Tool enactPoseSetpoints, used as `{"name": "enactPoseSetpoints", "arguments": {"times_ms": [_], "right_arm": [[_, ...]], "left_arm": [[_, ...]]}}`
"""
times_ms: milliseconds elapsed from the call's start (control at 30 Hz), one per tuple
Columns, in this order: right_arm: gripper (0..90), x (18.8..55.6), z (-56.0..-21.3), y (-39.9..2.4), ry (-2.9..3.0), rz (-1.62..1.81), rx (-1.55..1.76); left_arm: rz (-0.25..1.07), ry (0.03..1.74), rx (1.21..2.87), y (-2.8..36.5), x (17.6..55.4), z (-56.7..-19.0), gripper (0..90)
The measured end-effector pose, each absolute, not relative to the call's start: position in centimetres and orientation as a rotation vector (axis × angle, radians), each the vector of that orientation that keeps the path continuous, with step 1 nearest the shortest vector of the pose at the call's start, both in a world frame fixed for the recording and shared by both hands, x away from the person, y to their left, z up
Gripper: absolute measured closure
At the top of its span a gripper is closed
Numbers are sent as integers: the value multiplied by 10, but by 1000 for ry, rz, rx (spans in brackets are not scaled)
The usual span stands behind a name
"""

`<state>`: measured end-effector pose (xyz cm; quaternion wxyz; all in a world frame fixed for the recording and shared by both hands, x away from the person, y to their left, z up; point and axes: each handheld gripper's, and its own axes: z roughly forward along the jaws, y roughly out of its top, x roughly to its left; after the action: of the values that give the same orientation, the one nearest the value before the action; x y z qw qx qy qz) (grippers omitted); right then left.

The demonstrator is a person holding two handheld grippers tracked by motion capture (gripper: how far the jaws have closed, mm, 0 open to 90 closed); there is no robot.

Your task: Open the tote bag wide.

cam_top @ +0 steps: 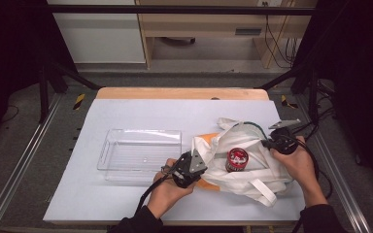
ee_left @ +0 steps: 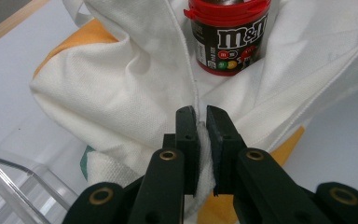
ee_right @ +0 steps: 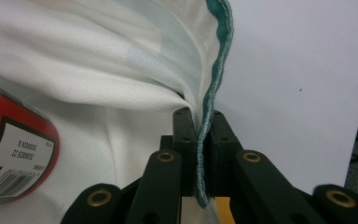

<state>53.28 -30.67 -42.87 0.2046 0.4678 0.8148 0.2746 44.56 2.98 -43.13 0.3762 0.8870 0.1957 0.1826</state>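
Left tool (ee_left: 202,122): I have its jaws clamped on a fold of the white bag (ee_left: 135,88), at the bag's left edge. Right tool (ee_right: 199,125): jaws pinched on the bag's green-trimmed rim at its right side. Bag: lies on the desk (cam_top: 141,114), mouth spread between my tools. Red-lidded can (cam_top: 236,159): stands inside the bag. Clear tray (cam_top: 141,148): just left of the bag.

Bag (ee_left: 135,88) is seen as matt woven white cloth; candy tub (ee_left: 228,35) glossy red plastic; tray (cam_top: 141,148) clear smooth plastic.
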Motion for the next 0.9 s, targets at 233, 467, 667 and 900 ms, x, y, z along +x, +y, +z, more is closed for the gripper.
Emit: {"name": "enactPoseSetpoints", "arguments": {"times_ms": [233, 467, 667, 900], "right_arm": [[850, 533, -421, -316, 2226, 793, 1329], [850, 539, -439, -319, 2239, 762, 1381], [846, 539, -440, -321, 2241, 787, 1407], [830, 538, -439, -321, 2237, 790, 1397]], "left_arm": [[455, 503, 2270, 33, 443, -433, 842], [458, 524, 2276, 40, 445, -440, 842], [462, 521, 2272, 40, 444, -440, 841], [466, 520, 2261, 40, 443, -441, 836]]}}
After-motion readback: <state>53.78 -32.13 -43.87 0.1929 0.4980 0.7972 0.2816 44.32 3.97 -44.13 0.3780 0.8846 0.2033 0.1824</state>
